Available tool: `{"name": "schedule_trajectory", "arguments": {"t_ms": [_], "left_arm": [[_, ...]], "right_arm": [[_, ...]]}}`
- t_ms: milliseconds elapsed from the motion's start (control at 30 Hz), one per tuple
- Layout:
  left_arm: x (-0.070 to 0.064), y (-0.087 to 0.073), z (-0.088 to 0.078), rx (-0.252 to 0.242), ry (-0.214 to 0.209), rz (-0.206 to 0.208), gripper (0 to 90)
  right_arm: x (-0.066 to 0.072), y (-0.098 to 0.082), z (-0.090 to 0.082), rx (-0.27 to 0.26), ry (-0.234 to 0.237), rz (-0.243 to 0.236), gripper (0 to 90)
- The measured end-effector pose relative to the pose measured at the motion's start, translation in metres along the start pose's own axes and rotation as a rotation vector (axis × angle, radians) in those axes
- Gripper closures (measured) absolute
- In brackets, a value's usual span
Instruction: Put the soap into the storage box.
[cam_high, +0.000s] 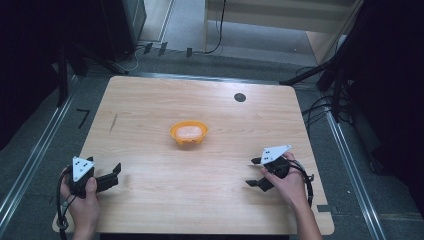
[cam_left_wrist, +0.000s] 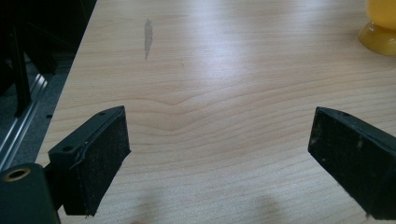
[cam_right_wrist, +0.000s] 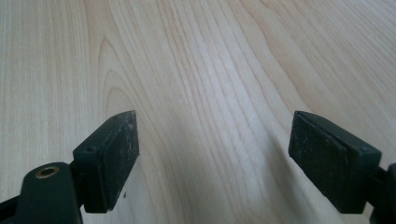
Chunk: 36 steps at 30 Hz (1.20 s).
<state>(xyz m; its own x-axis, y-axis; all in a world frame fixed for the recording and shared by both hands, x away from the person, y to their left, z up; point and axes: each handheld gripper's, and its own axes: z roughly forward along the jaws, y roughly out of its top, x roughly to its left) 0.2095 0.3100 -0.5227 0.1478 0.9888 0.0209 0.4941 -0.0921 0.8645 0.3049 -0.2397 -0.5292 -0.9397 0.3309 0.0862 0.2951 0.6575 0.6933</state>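
We held the left gripper (cam_high: 111, 178) at the near left corner of the bench (cam_high: 150, 210), its fingers (cam_left_wrist: 100, 158) spread wide with nothing but bare wood between them. The right gripper (cam_high: 256, 172) sat at the near right, its fingers (cam_right_wrist: 112, 156) equally wide apart and equally empty, pointing leftward across the wood grain.

Farther off, near the middle of the bench, stood the orange bowl (cam_high: 188, 134) with something pale and pinkish inside it; we could not tell what it was. Both grippers were well apart from it. In the left gripper view its yellow-orange foot (cam_left_wrist: 379, 39) showed at the far right edge, off the line of the fingers.

We judged the risks to lie in the approach. The bowl looked light and stood on a smooth surface, so a finger nudging its side before the other had closed could have pushed it away or tipped it and spilled the contents. A pinch on the thin rim from one side only might have let it swing or slip out. Coming in from both sides at once, the grippers could also have knocked each other.

Beyond the bowl a small dark round mark (cam_high: 240, 97) lay near the far edge, clear of any path.
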Motion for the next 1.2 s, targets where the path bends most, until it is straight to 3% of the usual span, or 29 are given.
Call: {"name": "schedule_trajectory", "arguments": {"t_ms": [467,800,1200], "left_arm": [[-0.001,0.000,0.000,-0.001,0.005,0.002,5.7],[-0.001,0.000,0.001,0.000,0.005,0.002,5.7],[-0.001,0.000,0.001,0.010,0.004,0.009,5.7]], "right_arm": [[0.010,-0.043,-0.024,-0.093,-0.046,0.062,16.7],[0.017,-0.065,-0.037,-0.131,-0.058,0.091,16.7],[0.024,-0.093,-0.057,-0.216,-0.089,0.140,16.6]]}}
